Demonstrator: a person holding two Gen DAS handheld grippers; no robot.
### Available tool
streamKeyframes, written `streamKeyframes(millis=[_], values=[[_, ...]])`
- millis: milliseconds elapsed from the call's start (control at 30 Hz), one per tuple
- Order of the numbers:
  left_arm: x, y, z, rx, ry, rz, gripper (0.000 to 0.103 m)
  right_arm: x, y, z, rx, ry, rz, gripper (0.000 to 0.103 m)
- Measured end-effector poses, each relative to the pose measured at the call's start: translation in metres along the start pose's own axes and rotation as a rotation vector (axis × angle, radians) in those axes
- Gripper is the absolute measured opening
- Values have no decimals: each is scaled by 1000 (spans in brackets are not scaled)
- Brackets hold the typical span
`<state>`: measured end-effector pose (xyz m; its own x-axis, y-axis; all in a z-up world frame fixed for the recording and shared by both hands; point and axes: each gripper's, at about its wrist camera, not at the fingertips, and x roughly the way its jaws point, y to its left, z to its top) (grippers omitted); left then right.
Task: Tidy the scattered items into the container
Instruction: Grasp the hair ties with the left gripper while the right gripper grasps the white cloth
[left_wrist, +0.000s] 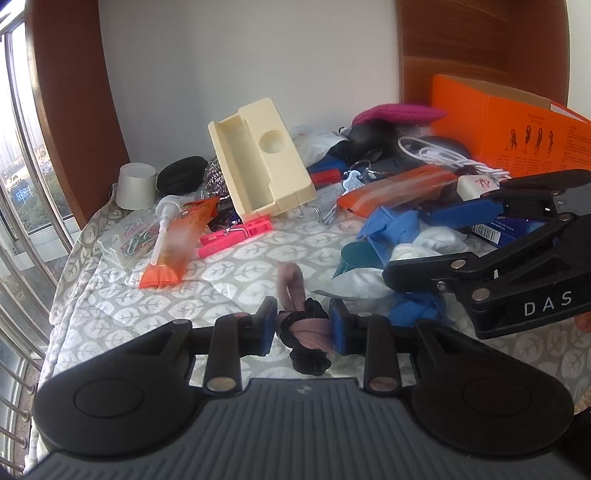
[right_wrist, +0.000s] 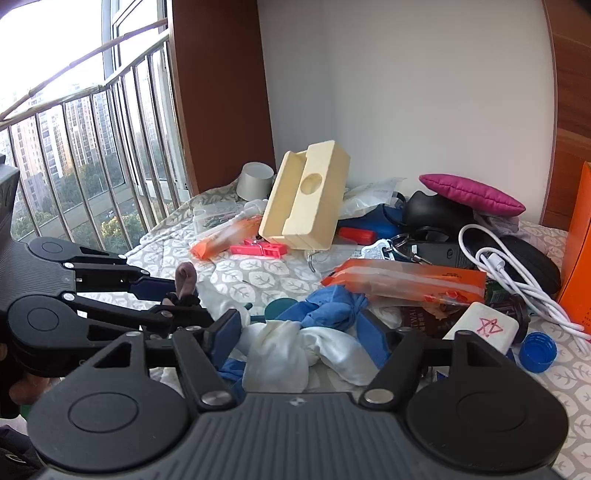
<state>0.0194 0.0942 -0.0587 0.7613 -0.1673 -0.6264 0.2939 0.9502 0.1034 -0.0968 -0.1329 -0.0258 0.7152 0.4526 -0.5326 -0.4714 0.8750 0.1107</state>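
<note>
My left gripper (left_wrist: 303, 325) is shut on a bundle of hair ties (left_wrist: 306, 332), one pink and one black, held just above the leaf-patterned cloth. The same gripper and its hair ties (right_wrist: 185, 278) show at the left of the right wrist view. My right gripper (right_wrist: 308, 341) is open over a heap of white and blue cloth (right_wrist: 314, 332); it also shows at the right of the left wrist view (left_wrist: 439, 236). The orange box (left_wrist: 517, 122) stands open at the back right.
A cream plastic tray (left_wrist: 258, 162) stands tilted in the middle. Around it lie an orange pouch (left_wrist: 177, 240), a pink clip (left_wrist: 236, 236), a grey cup (left_wrist: 136, 184), a white cable (right_wrist: 517, 273), a magenta cushion (right_wrist: 472, 194), a blue cap (right_wrist: 537, 350). Window bars are at the left.
</note>
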Motion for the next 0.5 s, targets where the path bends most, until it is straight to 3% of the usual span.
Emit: streamKeyframes(millis=[100, 367, 400, 500], values=[[1, 0, -3, 16, 3, 17, 31, 11, -1, -7, 5, 56, 2, 89], [5, 1, -3, 9, -8, 28, 35, 18, -8, -10, 37, 59, 13, 90], [6, 0, -3, 10, -10, 32, 35, 17, -10, -10, 49, 54, 11, 83], [8, -2, -1, 13, -16, 34, 34, 14, -20, -7, 81, 44, 58, 37]])
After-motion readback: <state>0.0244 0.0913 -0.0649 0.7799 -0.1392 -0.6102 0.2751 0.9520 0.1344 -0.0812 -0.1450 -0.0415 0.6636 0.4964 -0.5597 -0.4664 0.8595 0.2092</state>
